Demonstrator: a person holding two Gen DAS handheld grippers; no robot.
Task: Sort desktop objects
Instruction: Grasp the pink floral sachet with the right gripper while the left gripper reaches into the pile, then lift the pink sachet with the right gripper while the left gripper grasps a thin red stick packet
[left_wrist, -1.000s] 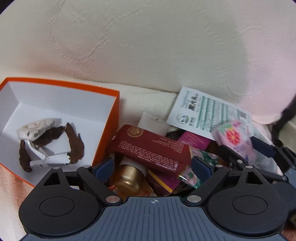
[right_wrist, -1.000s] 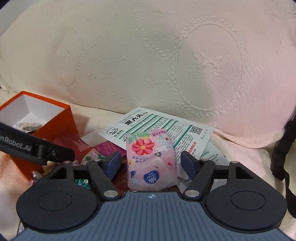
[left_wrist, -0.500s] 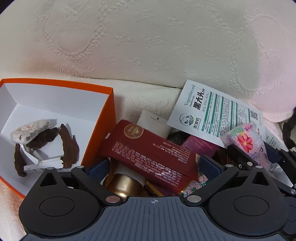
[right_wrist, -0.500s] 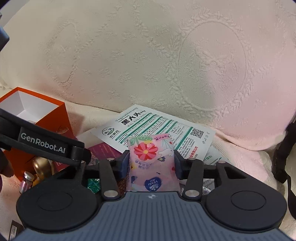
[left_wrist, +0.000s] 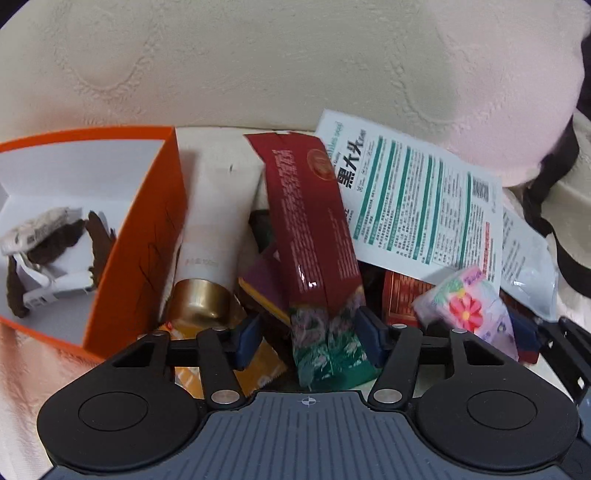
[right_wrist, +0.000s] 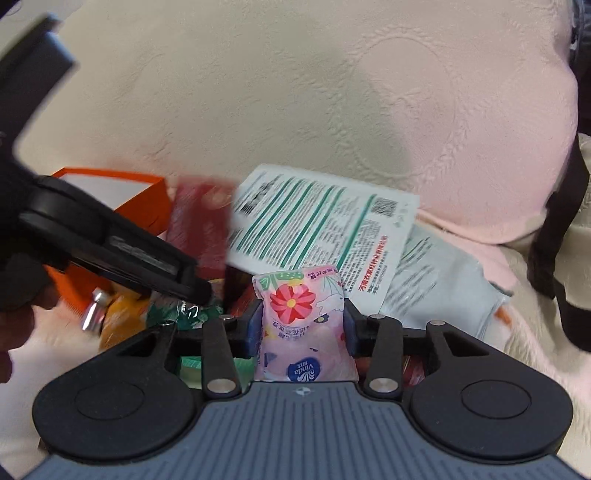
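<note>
My right gripper (right_wrist: 301, 330) is shut on a pink flowered tissue pack (right_wrist: 303, 321), which also shows in the left wrist view (left_wrist: 469, 314). My left gripper (left_wrist: 310, 338) has its jaws around the lower end of a long dark-red packet with a green floral end (left_wrist: 314, 236); the right pad touches it, a gap shows at the left pad. The packet stands tilted up out of a pile of packets. An orange box with a white inside (left_wrist: 147, 221) stands to the left, holding a wrapped item and brown pieces (left_wrist: 48, 240).
A white tube with a gold cap (left_wrist: 207, 258) lies beside the box. A white-and-green printed sachet (left_wrist: 413, 199) and a grey pouch (left_wrist: 528, 266) lie at the right. A yellow packet (left_wrist: 258, 369) lies under the left gripper. A cream embossed cushion (right_wrist: 295, 92) rises behind.
My left gripper narrowed around the dark-red packet, which swung from lying flat to standing on end. My right gripper closed on the tissue pack and lifted it a little.
</note>
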